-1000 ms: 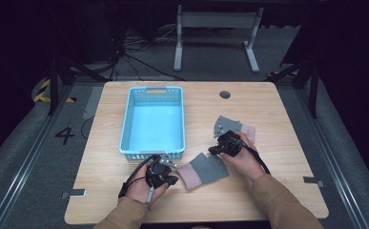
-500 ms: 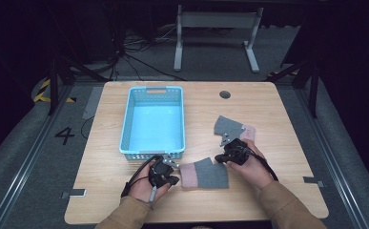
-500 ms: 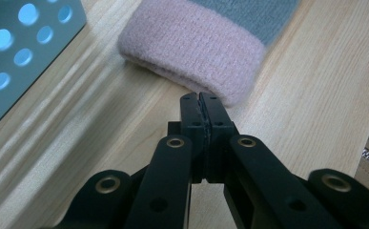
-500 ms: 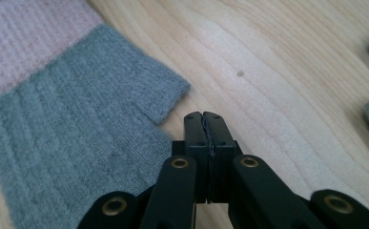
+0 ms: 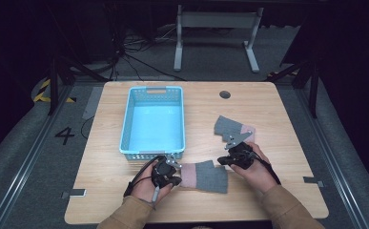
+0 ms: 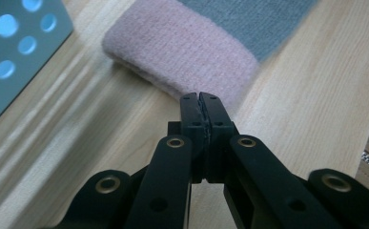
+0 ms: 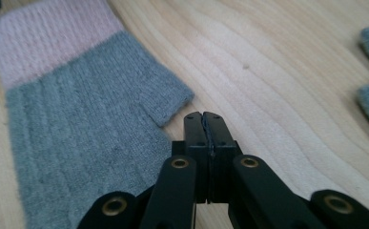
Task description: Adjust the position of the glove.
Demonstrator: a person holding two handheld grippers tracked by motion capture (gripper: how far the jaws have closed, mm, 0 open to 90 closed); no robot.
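Grey knitted glove (image 5: 205, 176) with a pink ribbed cuff (image 6: 182, 57) is being kept flat on the pale wooden table (image 5: 277, 109), between both tools. The left gripper (image 6: 203, 102) is being held with jaws pressed together, empty, tips at the cuff's edge. The right gripper (image 7: 205, 121) is being held likewise closed on nothing, just beside the glove's thumb (image 7: 165, 100). A second grey-and-pink glove (image 5: 234, 129) is being left behind the right hand (image 5: 251, 167). A light blue perforated plastic basket (image 5: 127, 129) is standing farther left.

A light-blue basket (image 5: 153, 121) sits on the wooden table (image 5: 277, 102), a round grommet (image 5: 225, 94) beyond.
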